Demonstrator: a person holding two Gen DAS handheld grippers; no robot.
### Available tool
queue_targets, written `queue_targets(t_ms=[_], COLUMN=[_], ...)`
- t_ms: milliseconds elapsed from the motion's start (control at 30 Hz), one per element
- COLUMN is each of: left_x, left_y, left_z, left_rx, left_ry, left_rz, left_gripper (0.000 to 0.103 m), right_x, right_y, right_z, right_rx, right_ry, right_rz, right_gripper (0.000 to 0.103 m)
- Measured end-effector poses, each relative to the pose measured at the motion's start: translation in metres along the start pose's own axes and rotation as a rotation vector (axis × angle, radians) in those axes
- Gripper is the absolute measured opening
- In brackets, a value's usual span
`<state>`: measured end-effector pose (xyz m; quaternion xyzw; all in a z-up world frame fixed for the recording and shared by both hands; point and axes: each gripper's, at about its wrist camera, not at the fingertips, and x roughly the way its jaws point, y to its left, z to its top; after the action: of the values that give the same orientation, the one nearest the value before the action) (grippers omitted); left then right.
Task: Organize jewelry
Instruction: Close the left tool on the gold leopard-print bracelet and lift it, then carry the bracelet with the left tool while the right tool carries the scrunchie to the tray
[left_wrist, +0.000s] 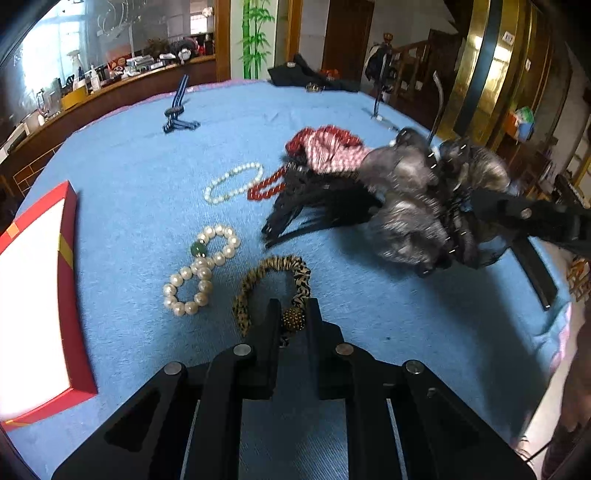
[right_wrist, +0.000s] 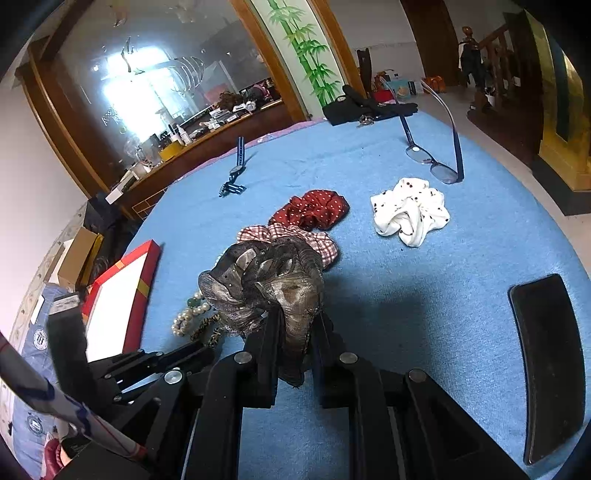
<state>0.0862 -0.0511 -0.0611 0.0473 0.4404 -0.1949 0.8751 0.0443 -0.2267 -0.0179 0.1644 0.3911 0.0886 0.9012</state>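
Note:
My left gripper (left_wrist: 294, 307) is shut on a leopard-print band (left_wrist: 258, 275), its studded ball pinched between the fingers on the blue cloth (left_wrist: 129, 166). Just left of it lie two chunky pearl bracelets (left_wrist: 201, 271), one with a green bead. Farther back are a small pearl bracelet (left_wrist: 232, 182) and a red bead bracelet (left_wrist: 267, 186). My right gripper (right_wrist: 300, 316) is shut on a grey-black mesh and feather hair ornament (right_wrist: 266, 280), held above the cloth. The left wrist view shows this ornament (left_wrist: 406, 206) at right, blurred. A red box with a white inside (left_wrist: 70, 229) sits at the left.
Red dotted (right_wrist: 314, 208), checked (right_wrist: 325, 245) and white dotted (right_wrist: 410, 210) scrunchies lie mid-table. Glasses (right_wrist: 432, 162) stand at the back right, a watch (right_wrist: 234, 177) at the back left, a black case (right_wrist: 550, 362) near the right edge. Dark clothing (right_wrist: 354, 105) rests at the far edge.

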Motion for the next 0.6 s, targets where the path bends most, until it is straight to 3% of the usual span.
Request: queue_targets(t_ms=[267, 600], left_x=[-0.041, -0.082], left_y=[0.006, 0.039], left_z=[0.005, 0.0], left_rx=[-0.03, -0.108], left_ry=[-0.087, -0.158], left_rz=[-0.017, 0.001], left_gripper=[0.012, 0.012], right_x=[-0.01, -0.01], right_y=[0.019, 0.053], right_z=[0.0, 0.002], right_rx=[-0.039, -0.099], right_ry=[-0.018, -0.016], right_rz=[0.019, 0.044], right_gripper=[0.015, 0.015])
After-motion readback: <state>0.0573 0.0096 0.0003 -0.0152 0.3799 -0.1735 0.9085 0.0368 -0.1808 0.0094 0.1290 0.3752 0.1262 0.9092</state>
